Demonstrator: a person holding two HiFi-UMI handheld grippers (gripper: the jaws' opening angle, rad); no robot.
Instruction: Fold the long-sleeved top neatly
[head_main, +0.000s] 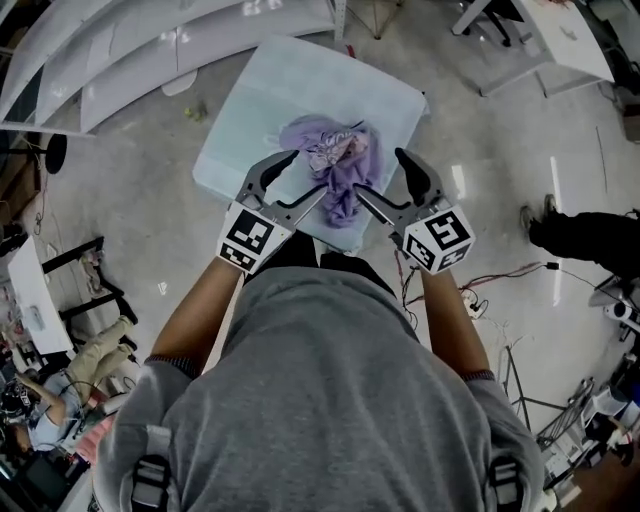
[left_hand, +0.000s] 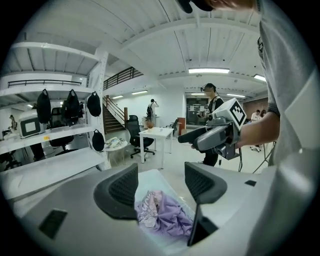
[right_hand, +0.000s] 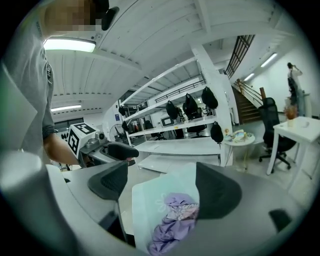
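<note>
Top: the lavender long-sleeved top (head_main: 335, 170) lies crumpled in a heap, unfolded, on the near half of the table. A paler printed patch shows on its upper folds, possibly lettering; it is too small to read.
Table: a pale blue table (head_main: 270, 90) with a square top, standing on a grey floor.
Left gripper: the left gripper (head_main: 305, 175) hangs over the heap's left side with its jaws wide apart and nothing between them. In its own view the top shows below the gap.
Right gripper: the right gripper (head_main: 380, 172) hangs over the heap's right side, jaws likewise spread and empty.
Person: grey sleeves, with both forearms reaching forward.
Background: white shelving (left_hand: 50, 130) hung with dark bags, and a white desk (left_hand: 155, 134) with an office chair (left_hand: 135, 132) beside it.
</note>
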